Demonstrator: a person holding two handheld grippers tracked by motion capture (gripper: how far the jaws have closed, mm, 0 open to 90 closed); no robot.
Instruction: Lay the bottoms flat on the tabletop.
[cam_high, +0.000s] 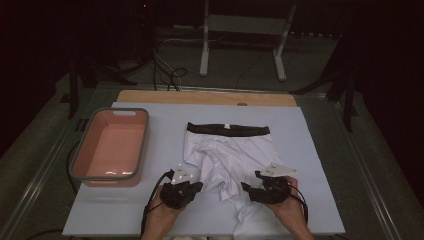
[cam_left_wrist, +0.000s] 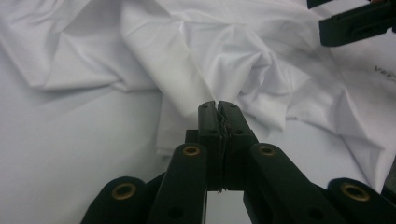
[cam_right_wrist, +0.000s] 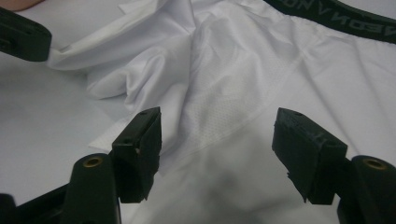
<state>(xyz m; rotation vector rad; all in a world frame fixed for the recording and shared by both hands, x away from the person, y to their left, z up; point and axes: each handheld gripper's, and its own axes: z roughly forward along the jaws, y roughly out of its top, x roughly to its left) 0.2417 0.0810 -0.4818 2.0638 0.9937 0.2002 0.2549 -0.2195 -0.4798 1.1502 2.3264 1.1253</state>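
White boxer shorts (cam_high: 227, 155) with a black waistband (cam_high: 228, 129) lie rumpled on the white board (cam_high: 300, 150), waistband at the far side. My left gripper (cam_high: 199, 185) rests at the near left of the shorts; in the left gripper view its jaws (cam_left_wrist: 218, 112) are pressed together, tips at the edge of a cloth fold (cam_left_wrist: 187, 79), with no cloth plainly between the pads. My right gripper (cam_high: 244, 186) is at the near right. It (cam_right_wrist: 219, 140) stands open above the shorts' leg fabric (cam_right_wrist: 233, 93), pads apart and touching nothing.
A pink basin (cam_high: 142, 145) with a grey rim sits at the left of the board, nothing in it. A wooden strip (cam_high: 205, 96) runs behind the board. A metal stand (cam_high: 245, 25) and cables are on the floor beyond.
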